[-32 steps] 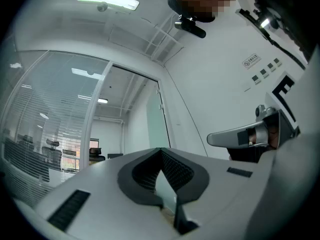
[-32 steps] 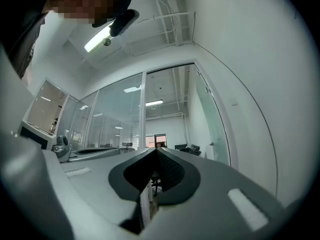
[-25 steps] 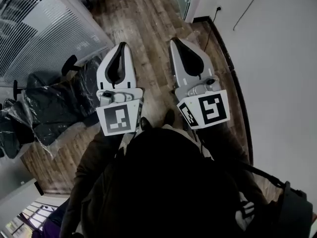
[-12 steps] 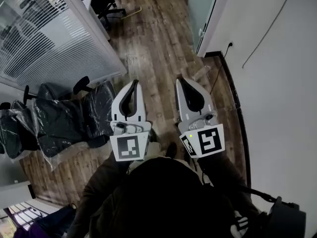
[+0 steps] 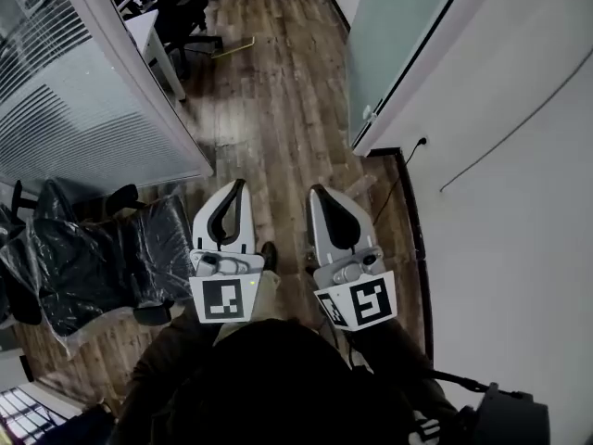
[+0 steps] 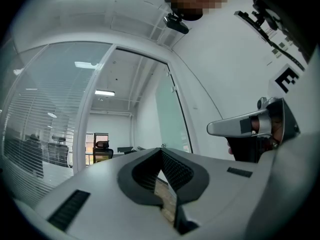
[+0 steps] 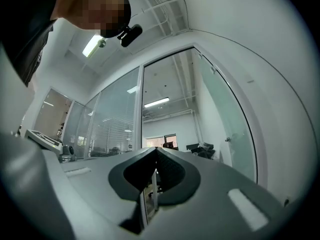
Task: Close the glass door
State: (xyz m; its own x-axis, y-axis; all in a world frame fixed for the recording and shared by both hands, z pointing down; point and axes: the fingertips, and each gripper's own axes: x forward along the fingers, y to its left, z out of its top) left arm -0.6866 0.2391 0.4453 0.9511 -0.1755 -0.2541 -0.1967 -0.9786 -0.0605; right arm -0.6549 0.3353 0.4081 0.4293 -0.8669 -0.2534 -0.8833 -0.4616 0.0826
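Since the glass door (image 5: 400, 40) is seen well ahead, untouched, closing is judged not yet begun, with the left claw (image 5: 236, 188) and right claw (image 5: 318, 193) held pressed together, empty.

Person walked forward; glass door (image 5: 400, 44) nearer.

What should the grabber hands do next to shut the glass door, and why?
Probably step closer and reach the right gripper toward the glass door. The door stands ahead on the right, beyond both grippers, and neither touches it. The right gripper and the left gripper are shut on nothing, so a push with the nearer right one looks sensible.
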